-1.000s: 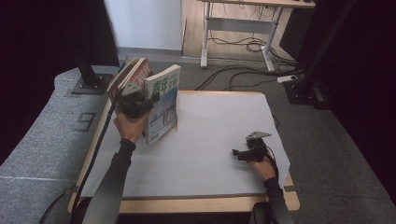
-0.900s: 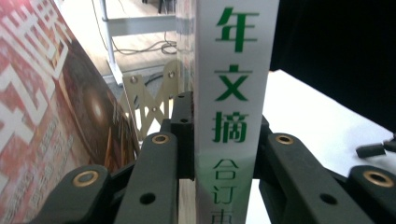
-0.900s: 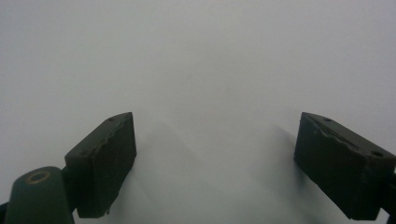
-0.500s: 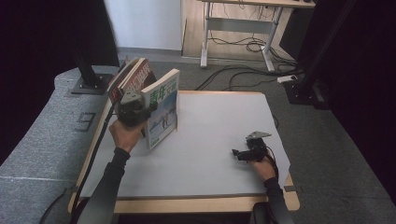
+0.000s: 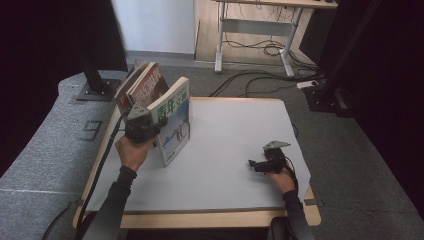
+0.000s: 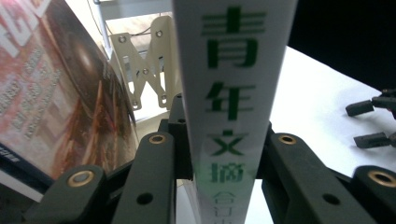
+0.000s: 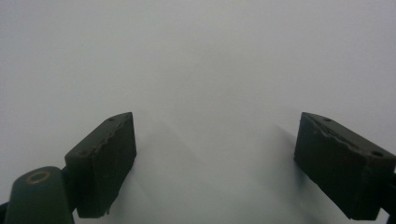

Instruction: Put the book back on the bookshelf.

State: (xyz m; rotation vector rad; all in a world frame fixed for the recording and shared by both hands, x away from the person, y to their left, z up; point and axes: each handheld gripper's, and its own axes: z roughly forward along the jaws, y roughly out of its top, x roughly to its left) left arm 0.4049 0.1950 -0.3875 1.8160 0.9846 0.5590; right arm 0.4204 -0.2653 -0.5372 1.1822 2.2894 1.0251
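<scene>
A thick white book with green lettering [image 5: 175, 120] stands tilted on the white mat at the left. My left gripper [image 5: 158, 131] is shut on its spine [image 6: 233, 93], with one black jaw on each side of it. Behind the book, two reddish magazines [image 5: 145, 85] lean against a cream bookend [image 6: 149, 60]. My right gripper [image 5: 255, 164] rests on the mat at the near right. It is open, and between its pads [image 7: 107, 158] there is just bare white mat.
The white mat [image 5: 230, 130] covers a wooden table [image 5: 210, 219] ringed by grey padding. A black stand base [image 5: 95, 90] sits beyond the far left corner. Cables and desk legs lie on the floor behind. The right gripper's jaws [image 6: 373, 121] show farther off in the left gripper view.
My left hand has drawn the white book a little toward the near edge and lower, away from the leaning magazines. The right gripper has stayed where it was.
</scene>
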